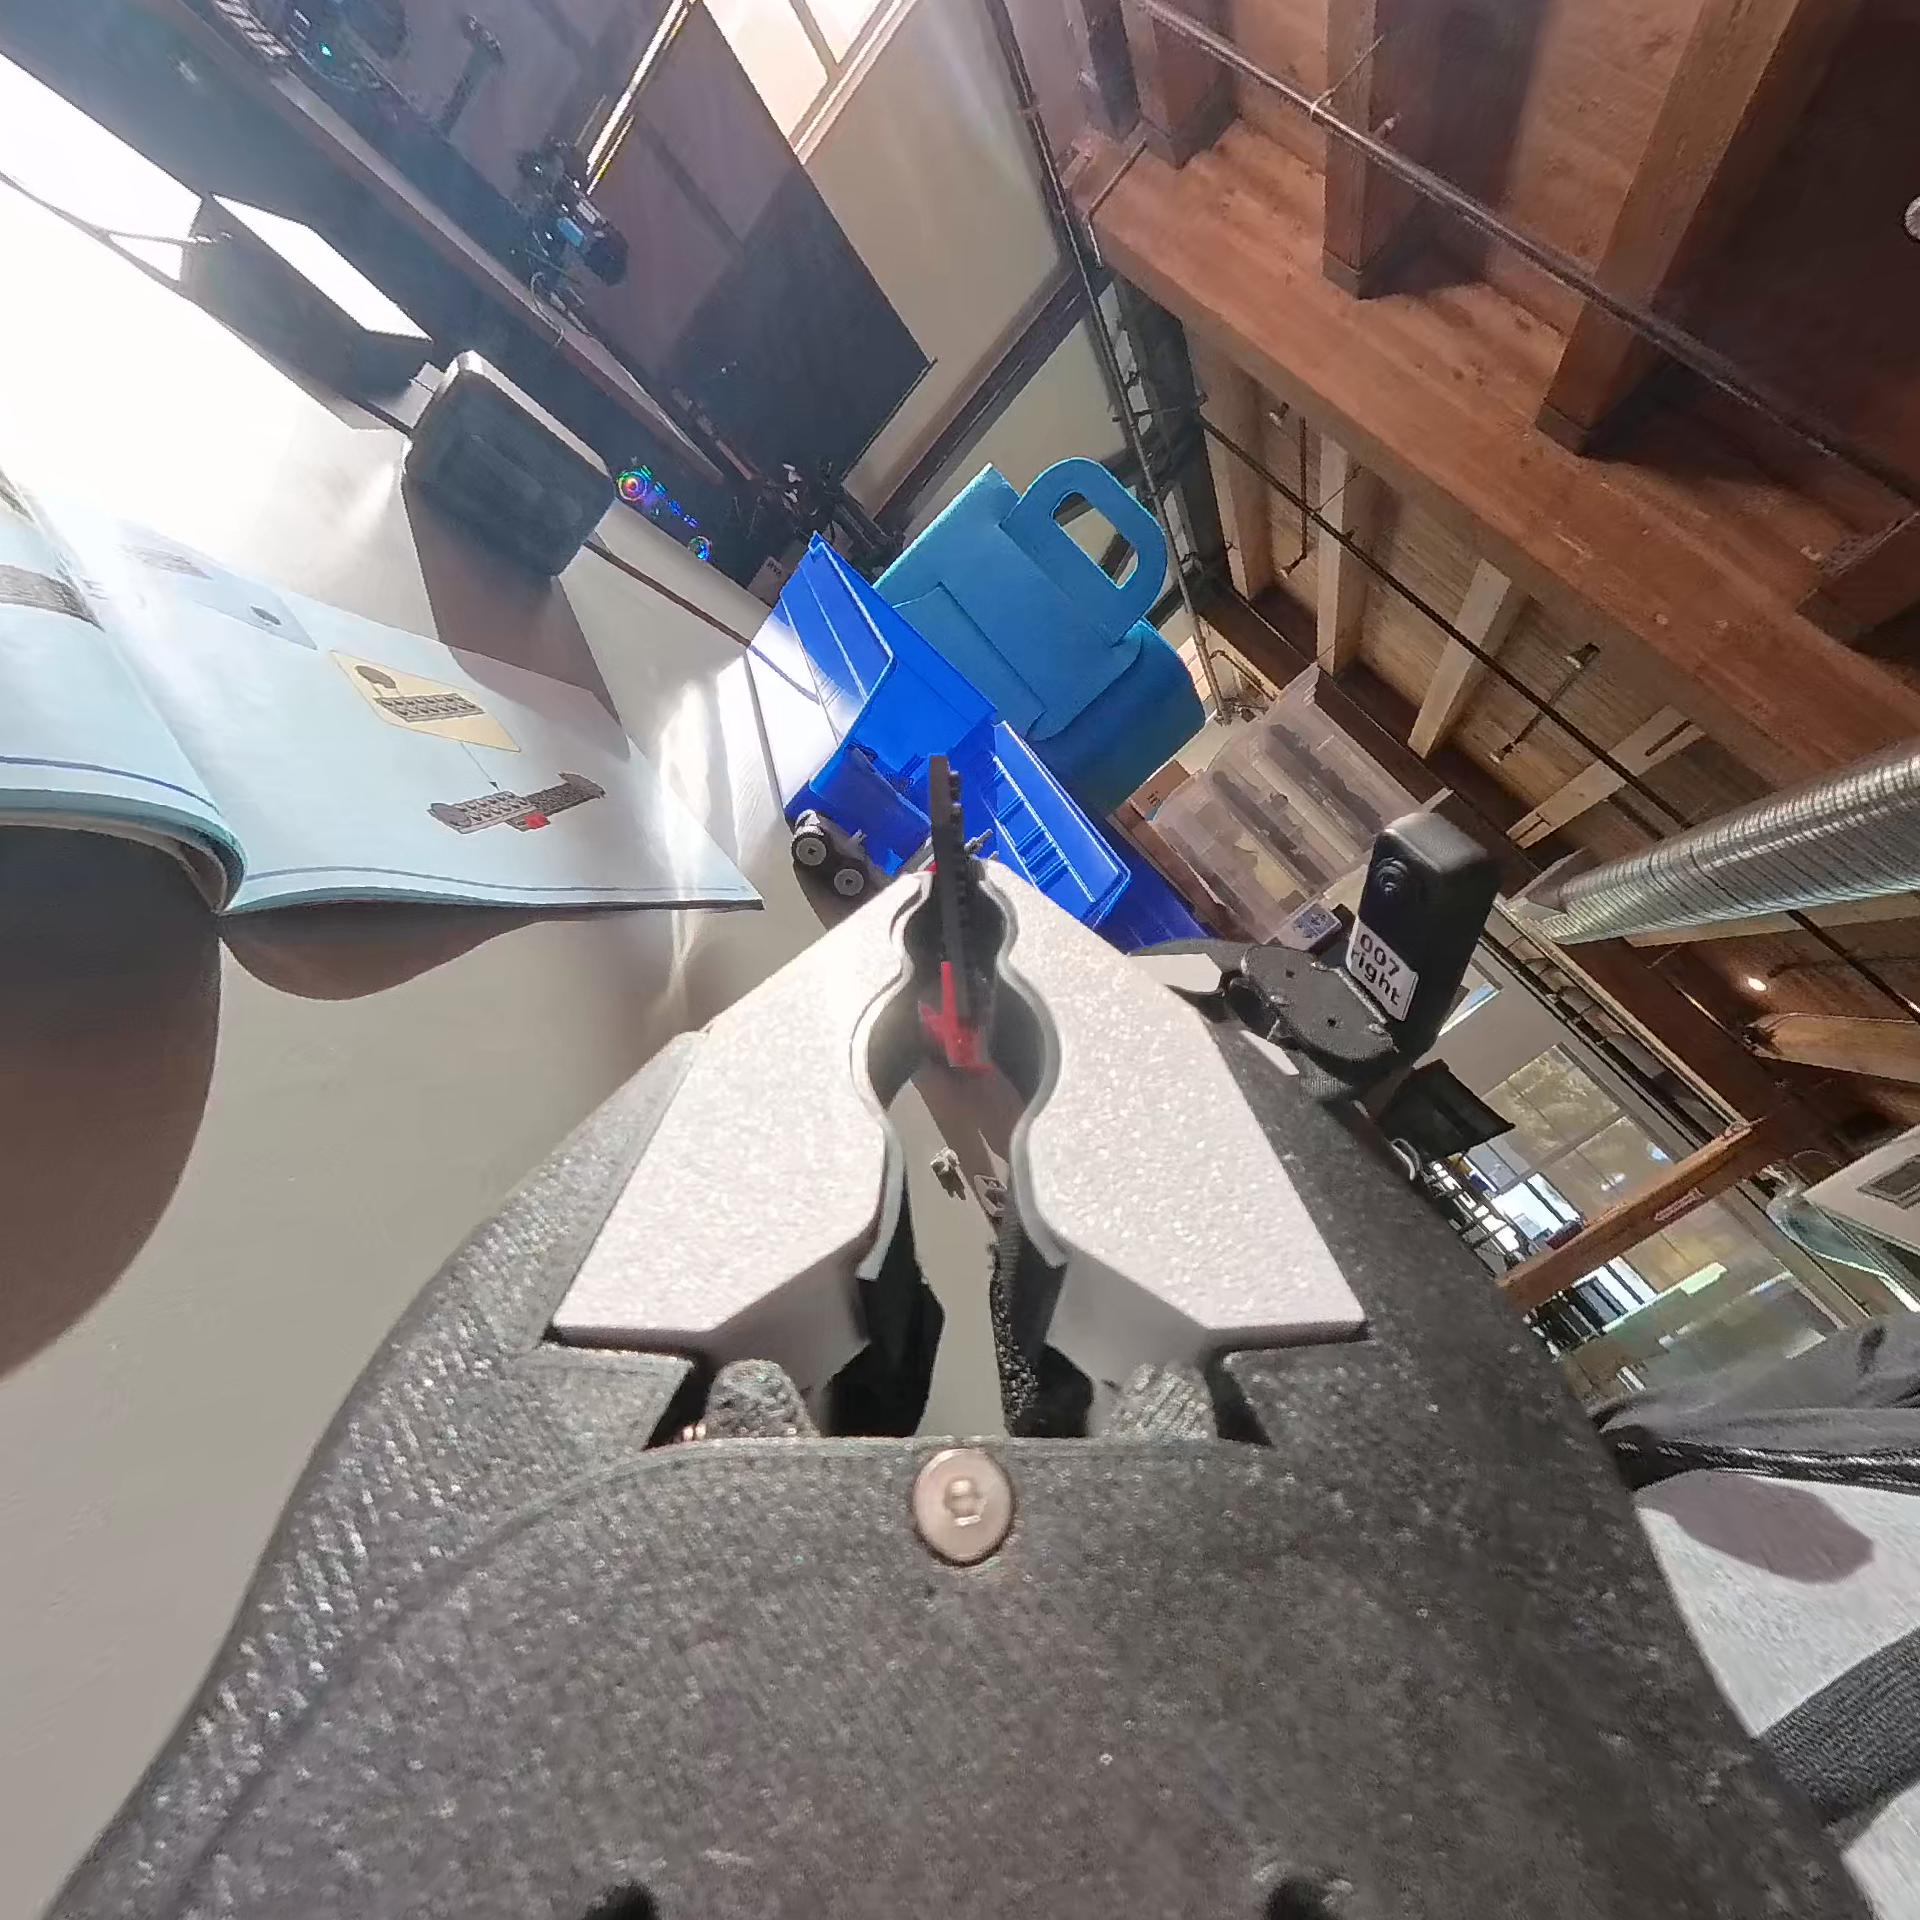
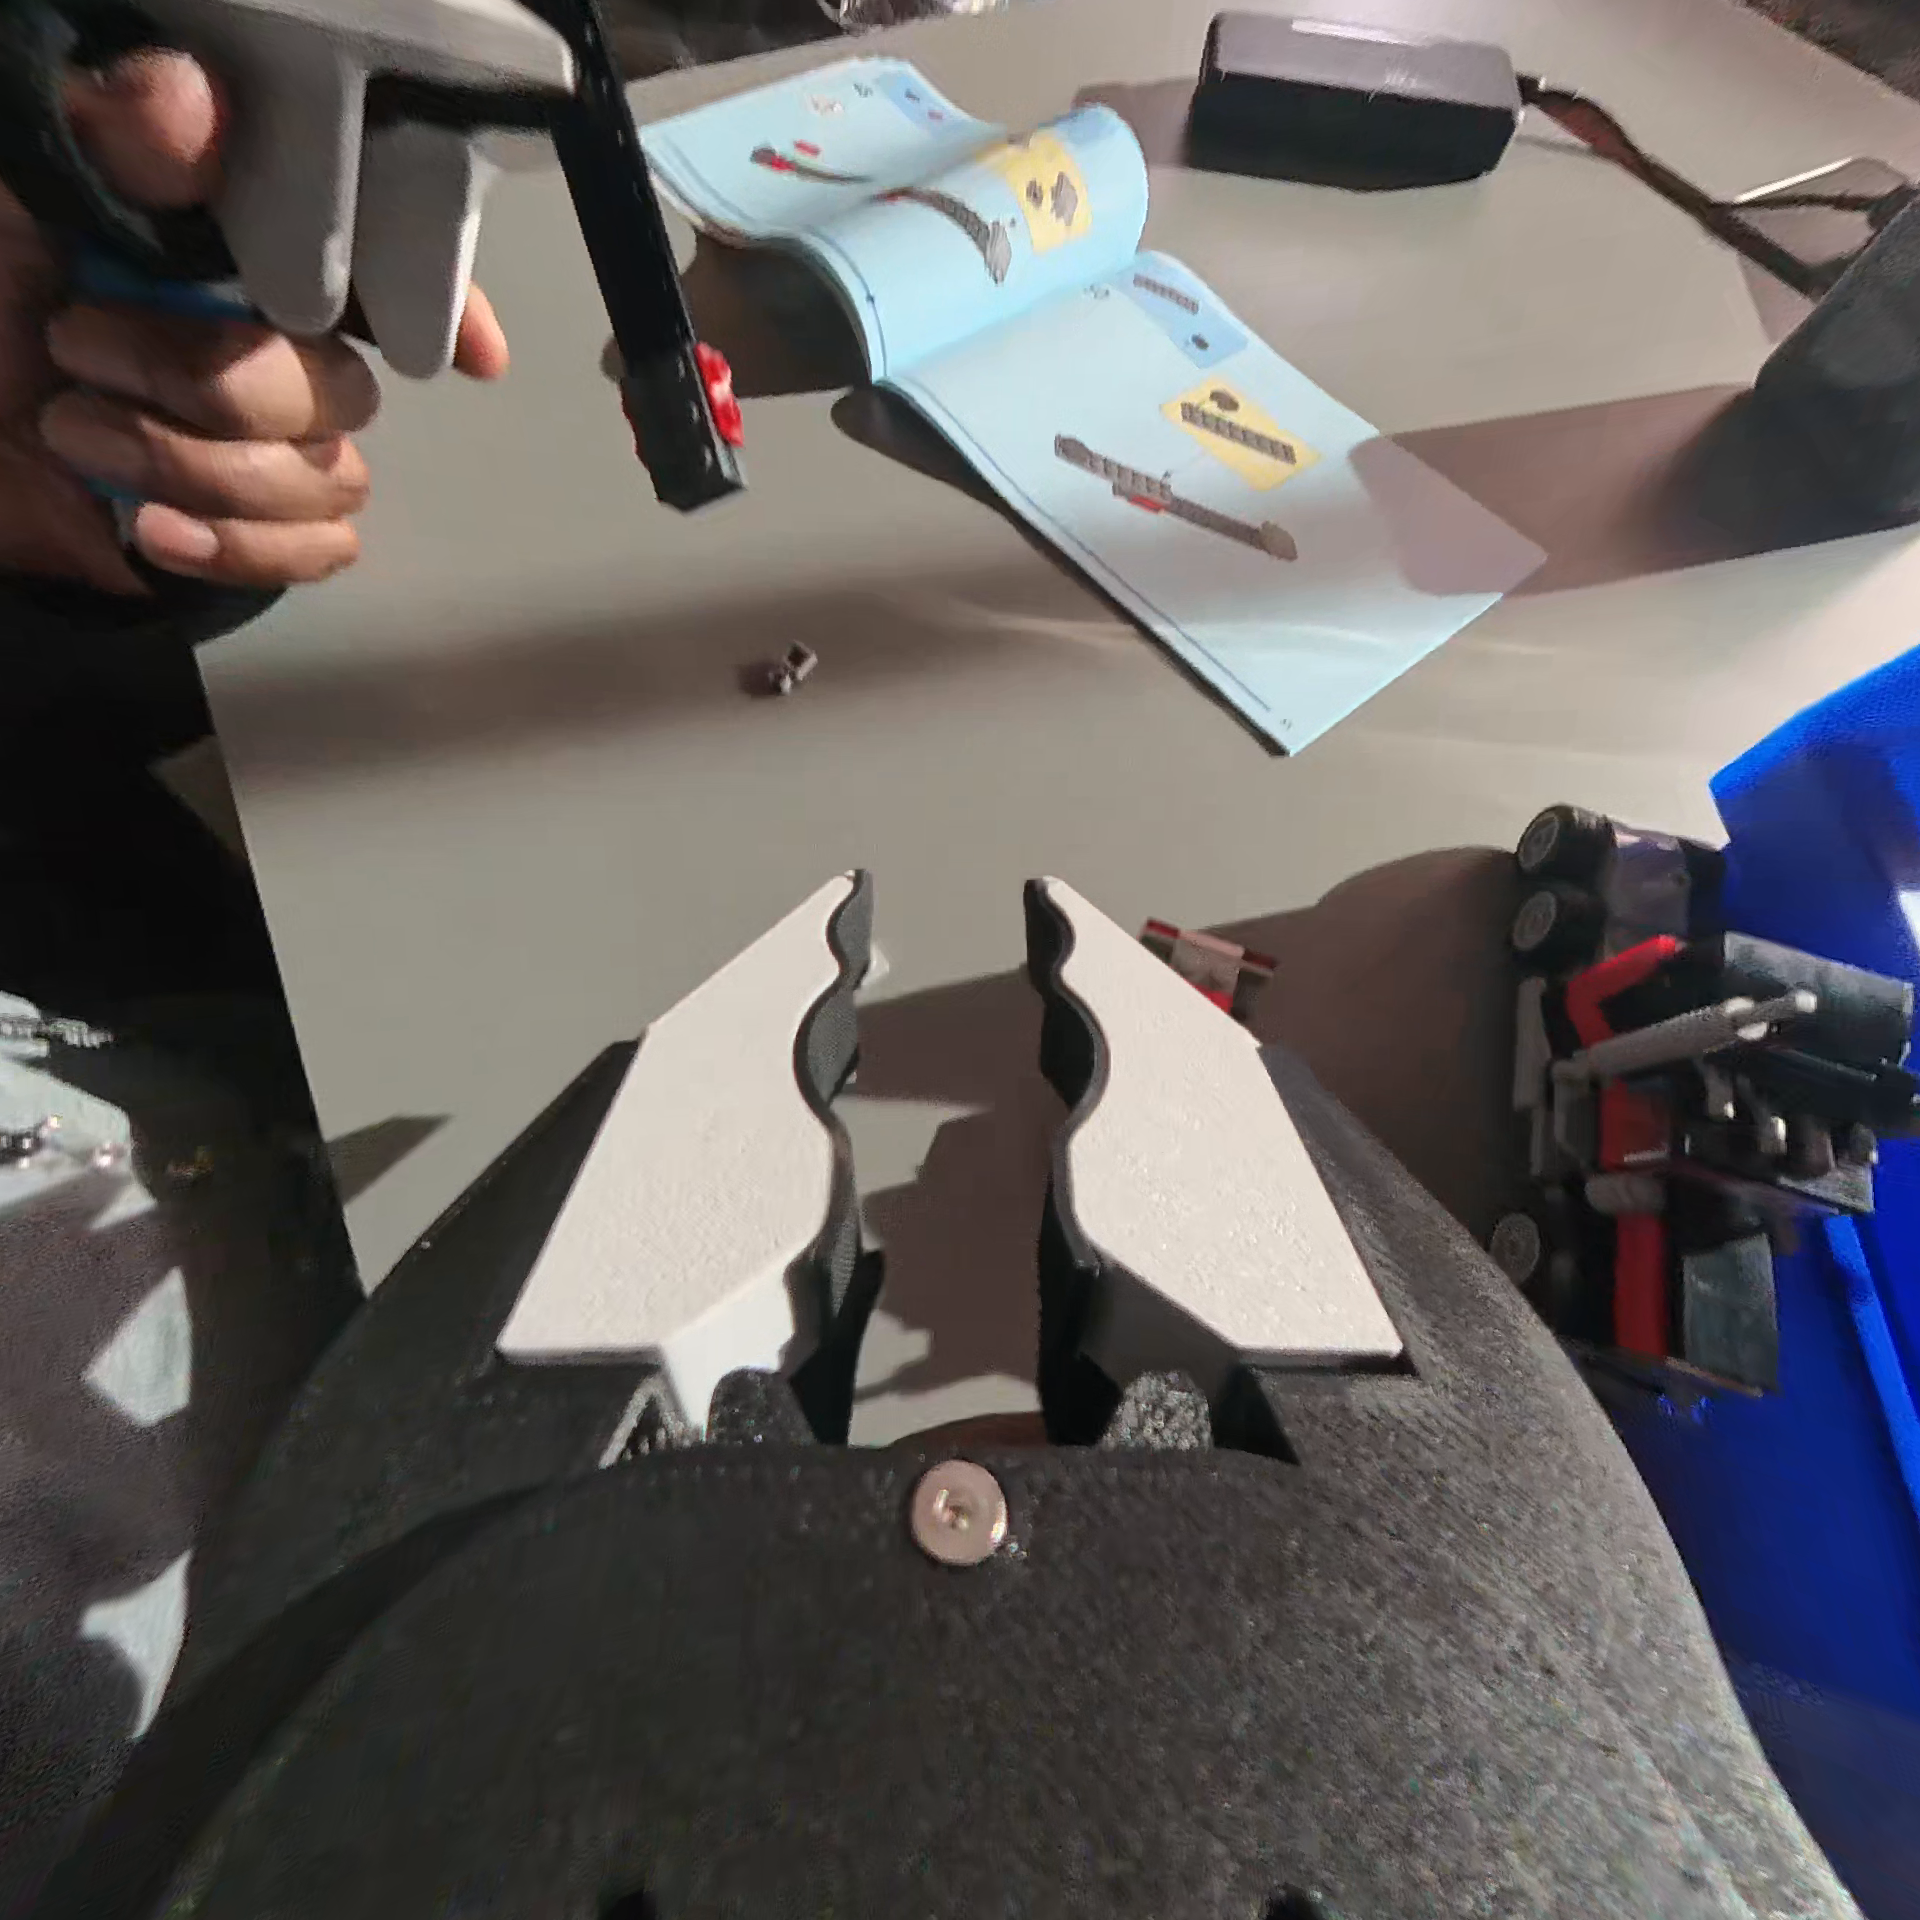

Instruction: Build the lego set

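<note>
Left gripper (image 1: pixel 951 894): clamped on the black beam (image 1: pixel 948 831), lifted above the desk (image 1: pixel 416 1195).
Right gripper (image 2: pixel 948 883): fingers apart, holding nothing, low over the desk.
Black beam: long, thin, red piece (image 1: pixel 948 1023) on its side; likely light and stiff, joints may pop under a twist.
Hold: judged best mid-length on flat faces, clear of the red piece.
Small dark piece (image 2: pixel 781 665): loose on the desk, tiny, likely to skid; pinch squarely.
Reference: instruction booklet (image 2: pixel 1143 416) open nearby.
Part-built model (image 2: pixel 1683 1081): beside the blue bin (image 2: pixel 1829 831).

Sunlit grey table (image 2: pixel 540 831) beneath wooden ceiling beams (image 1: pixel 1455 343).
</note>
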The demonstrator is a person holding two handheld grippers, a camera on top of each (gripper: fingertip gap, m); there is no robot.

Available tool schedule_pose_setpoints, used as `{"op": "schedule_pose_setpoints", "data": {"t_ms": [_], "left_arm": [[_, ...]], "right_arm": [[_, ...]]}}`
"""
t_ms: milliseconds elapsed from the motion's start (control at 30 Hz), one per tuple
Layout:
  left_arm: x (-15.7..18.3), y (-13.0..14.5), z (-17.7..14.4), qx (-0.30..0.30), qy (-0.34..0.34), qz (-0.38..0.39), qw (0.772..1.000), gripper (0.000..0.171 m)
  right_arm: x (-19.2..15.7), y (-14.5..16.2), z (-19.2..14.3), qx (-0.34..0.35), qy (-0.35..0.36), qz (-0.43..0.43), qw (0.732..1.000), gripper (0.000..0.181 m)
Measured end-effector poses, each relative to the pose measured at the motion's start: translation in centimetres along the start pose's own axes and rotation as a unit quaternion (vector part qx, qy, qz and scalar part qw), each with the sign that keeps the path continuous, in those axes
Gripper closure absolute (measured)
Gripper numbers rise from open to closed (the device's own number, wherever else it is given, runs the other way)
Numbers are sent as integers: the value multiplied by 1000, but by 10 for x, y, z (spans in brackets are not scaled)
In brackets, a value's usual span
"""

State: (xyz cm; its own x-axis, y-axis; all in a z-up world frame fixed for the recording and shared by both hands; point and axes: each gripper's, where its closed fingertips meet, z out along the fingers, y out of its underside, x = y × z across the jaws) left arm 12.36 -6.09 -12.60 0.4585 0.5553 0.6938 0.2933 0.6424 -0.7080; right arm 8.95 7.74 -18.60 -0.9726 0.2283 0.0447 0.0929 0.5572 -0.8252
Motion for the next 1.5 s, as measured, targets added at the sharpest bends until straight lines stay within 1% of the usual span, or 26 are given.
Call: {"op": "schedule_pose_setpoints", "data": {"t_ms": [133,267,367,533,833,1000,1200,1500], "left_arm": [[0,1,0,-5,0,0,1000,167],[1,5,2,-16,1,2,1000,167],[3,7,3,-23,4,4,1000,167],[6,13,4,-40,12,7,999,167],[8,13,4,-42,22,4,999,167],[9,15,5,-47,23,6,999,167],[11,15,4,-48,31,6,998,167],[7,14,-1,-54,21,9,998,167]], "right_arm": [[-10,28,-6,-54,-34,-14,998,150],[-24,43,1,-87,-65,-18,994,150],[-28,50,7,-107,-64,-34,992,153],[-33,45,13,-96,-72,-49,992,162],[-34,35,23,-74,-72,-65,992,163],[-34,23,29,-55,-69,-76,993,163],[-32,8,43,-35,-69,-82,994,163],[-36,-5,58,-26,-75,-96,992,163]]}}
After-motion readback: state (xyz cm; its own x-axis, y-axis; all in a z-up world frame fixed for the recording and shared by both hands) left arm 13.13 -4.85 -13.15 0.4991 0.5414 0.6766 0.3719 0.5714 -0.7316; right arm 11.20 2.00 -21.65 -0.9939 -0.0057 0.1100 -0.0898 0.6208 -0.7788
